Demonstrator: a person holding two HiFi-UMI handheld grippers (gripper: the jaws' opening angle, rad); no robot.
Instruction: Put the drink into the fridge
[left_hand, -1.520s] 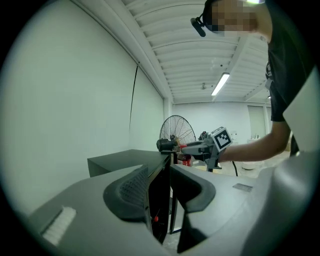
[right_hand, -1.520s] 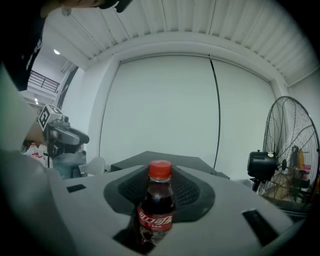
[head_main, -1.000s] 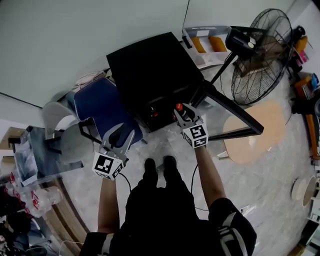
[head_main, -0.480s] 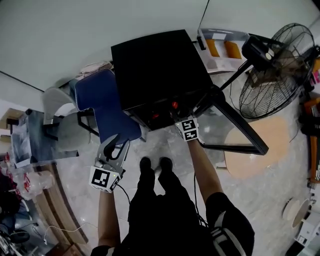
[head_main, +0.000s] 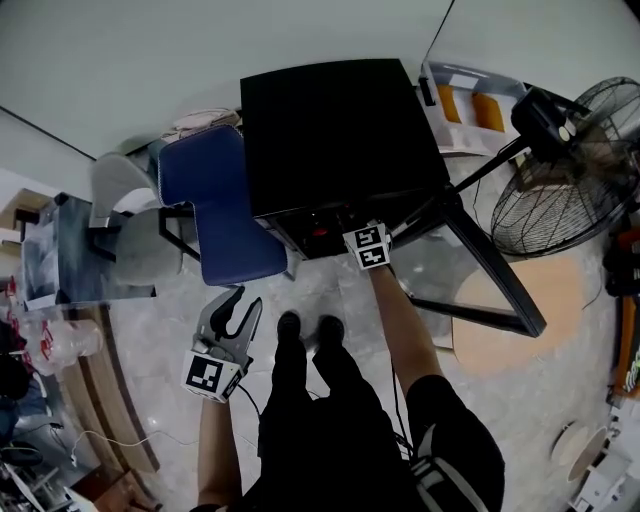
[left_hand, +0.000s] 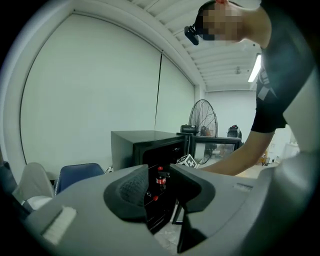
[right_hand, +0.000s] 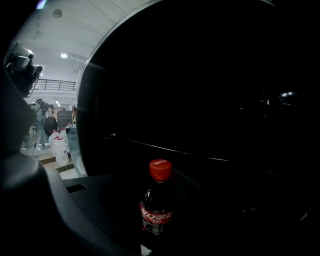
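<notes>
Soft, even room light surrounds the black fridge (head_main: 335, 135); inside it the view is very dim, only the bottle (right_hand: 156, 210) and its red cap catching light. Fisheye distortion bends the walls (head_main: 150, 70) behind the fridge

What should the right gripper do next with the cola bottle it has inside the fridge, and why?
Probably ease the bottle down until it stands, then open. The right gripper reaches into the open black fridge, jaws on the upright red-capped bottle; whether its base already rests on anything can't be told. The left gripper hangs open and empty outside.
</notes>
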